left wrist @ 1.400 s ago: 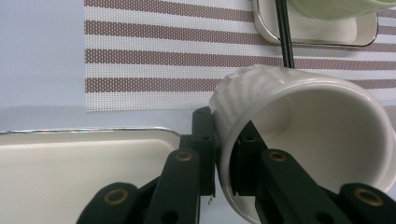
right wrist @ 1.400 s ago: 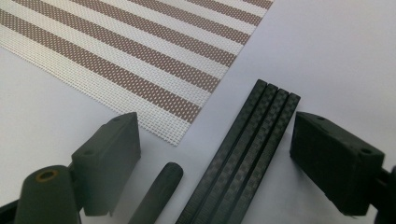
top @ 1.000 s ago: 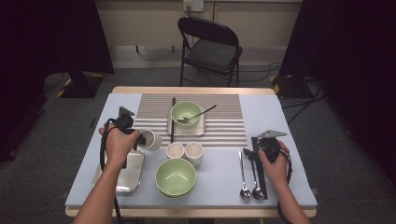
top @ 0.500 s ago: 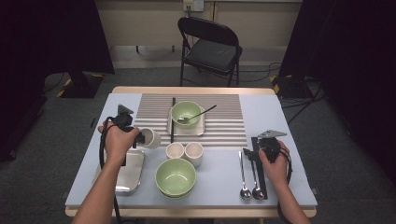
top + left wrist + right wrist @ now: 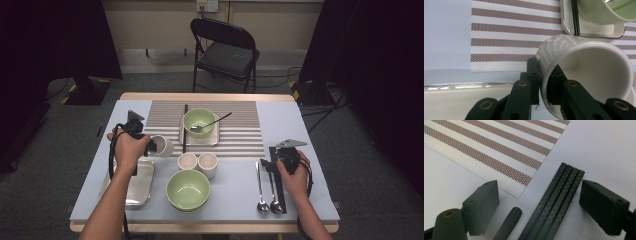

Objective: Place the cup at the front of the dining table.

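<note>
Am holding white cup [image 5: 584, 75] by rim wall in left gripper [image 5: 544, 82], tilted above tray [image 5: 461, 87]. Right gripper [image 5: 539, 205] idling wide over black sticks [image 5: 554, 202]. Risk: thin-wall pinch slipping, cup dropping onto tray.

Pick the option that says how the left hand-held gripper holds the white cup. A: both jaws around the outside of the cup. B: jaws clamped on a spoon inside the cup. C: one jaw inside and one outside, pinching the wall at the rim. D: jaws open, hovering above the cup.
C: the left gripper view shows the left hand-held gripper pinching the tilted white cup at the rim, one jaw inside, one outside.
</note>
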{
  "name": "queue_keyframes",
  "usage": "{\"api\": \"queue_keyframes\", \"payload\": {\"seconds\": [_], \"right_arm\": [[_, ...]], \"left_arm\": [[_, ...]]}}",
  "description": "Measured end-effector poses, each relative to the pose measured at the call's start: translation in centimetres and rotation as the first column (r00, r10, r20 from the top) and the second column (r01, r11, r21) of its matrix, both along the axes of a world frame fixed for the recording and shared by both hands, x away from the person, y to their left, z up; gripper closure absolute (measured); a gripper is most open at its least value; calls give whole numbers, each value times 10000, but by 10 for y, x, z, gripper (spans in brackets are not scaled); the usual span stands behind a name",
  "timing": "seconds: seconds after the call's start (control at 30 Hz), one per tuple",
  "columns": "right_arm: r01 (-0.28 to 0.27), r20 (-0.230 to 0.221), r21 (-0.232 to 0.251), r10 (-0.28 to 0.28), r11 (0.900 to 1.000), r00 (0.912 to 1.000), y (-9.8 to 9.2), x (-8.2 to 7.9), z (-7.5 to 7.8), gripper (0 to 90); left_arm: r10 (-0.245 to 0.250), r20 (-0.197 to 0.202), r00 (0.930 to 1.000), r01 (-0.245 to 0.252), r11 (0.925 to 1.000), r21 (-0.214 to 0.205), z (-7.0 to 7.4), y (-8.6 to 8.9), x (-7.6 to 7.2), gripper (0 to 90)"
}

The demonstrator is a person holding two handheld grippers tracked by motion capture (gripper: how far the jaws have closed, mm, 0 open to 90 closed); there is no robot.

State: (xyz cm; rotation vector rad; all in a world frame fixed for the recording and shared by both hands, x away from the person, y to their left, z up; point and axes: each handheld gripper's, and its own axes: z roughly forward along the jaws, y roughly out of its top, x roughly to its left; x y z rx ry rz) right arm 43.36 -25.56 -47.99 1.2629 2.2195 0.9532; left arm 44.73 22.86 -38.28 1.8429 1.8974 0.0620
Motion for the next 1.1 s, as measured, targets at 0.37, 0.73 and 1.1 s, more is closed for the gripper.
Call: {"api": "queue_keyframes", "payload": {"seconds": [0.37,0.73,1.1], "right_arm": [[-15,-3,15,15,10000,10000,0,0,0,151],[-26,0,-10,26,10000,10000,0,0,0,151],[-26,-1,-10,26,10000,10000,0,0,0,151]], "left_arm": [[51,-26,10000,-51,10000,-81,-1,1,4,828],[170,21,9999,-170,9997,-162,-3,4,8,827],[301,-11,9995,-301,9994,-196,-4,5,11,827]]}}
